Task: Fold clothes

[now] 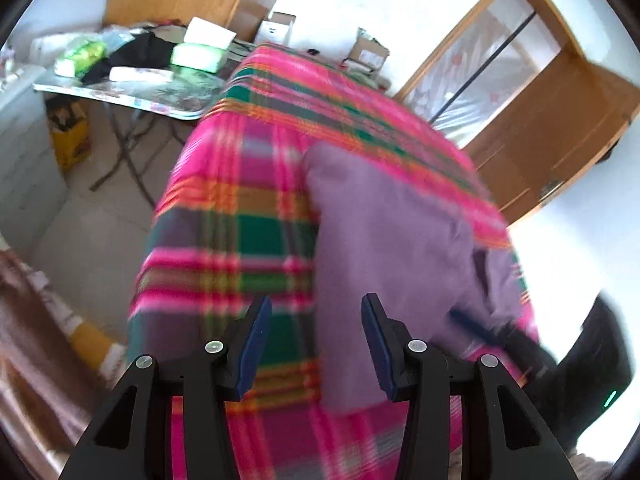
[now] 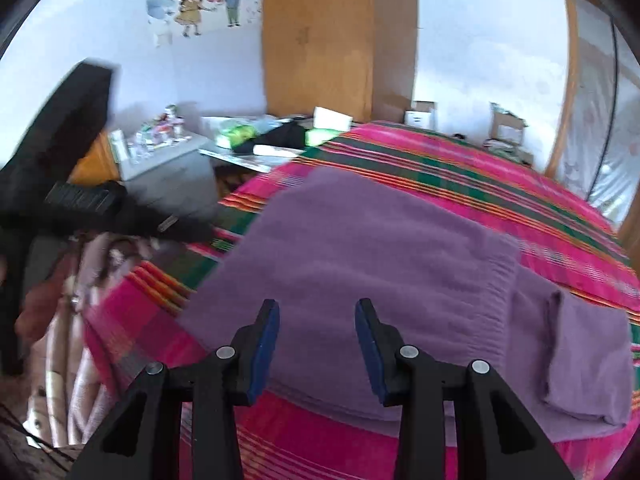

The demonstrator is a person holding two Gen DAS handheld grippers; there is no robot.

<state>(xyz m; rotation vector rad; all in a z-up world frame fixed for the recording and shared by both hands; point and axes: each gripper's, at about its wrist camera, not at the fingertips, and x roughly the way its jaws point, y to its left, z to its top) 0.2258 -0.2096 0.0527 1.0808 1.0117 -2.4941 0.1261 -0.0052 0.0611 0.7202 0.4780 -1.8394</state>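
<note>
A purple knit sweater (image 2: 360,256) lies partly folded on a bed with a pink, green and orange plaid blanket (image 2: 500,176); one sleeve end (image 2: 584,364) is folded over at the right. My right gripper (image 2: 316,316) is open and empty, hovering over the sweater's near edge. In the left wrist view the sweater (image 1: 384,248) lies on the blanket (image 1: 240,184), and my left gripper (image 1: 316,312) is open and empty above the sweater's left edge. The right gripper (image 1: 480,328) shows at the sweater's right side, blurred. The left gripper's body (image 2: 60,152) shows blurred at left.
A folding table (image 1: 132,92) with green packs, black cloth and boxes stands beyond the bed's far corner. A wooden wardrobe (image 2: 320,40) stands against the far wall. A glass-door cabinet (image 1: 520,80) is to the right of the bed. Bare floor (image 1: 92,220) lies left of the bed.
</note>
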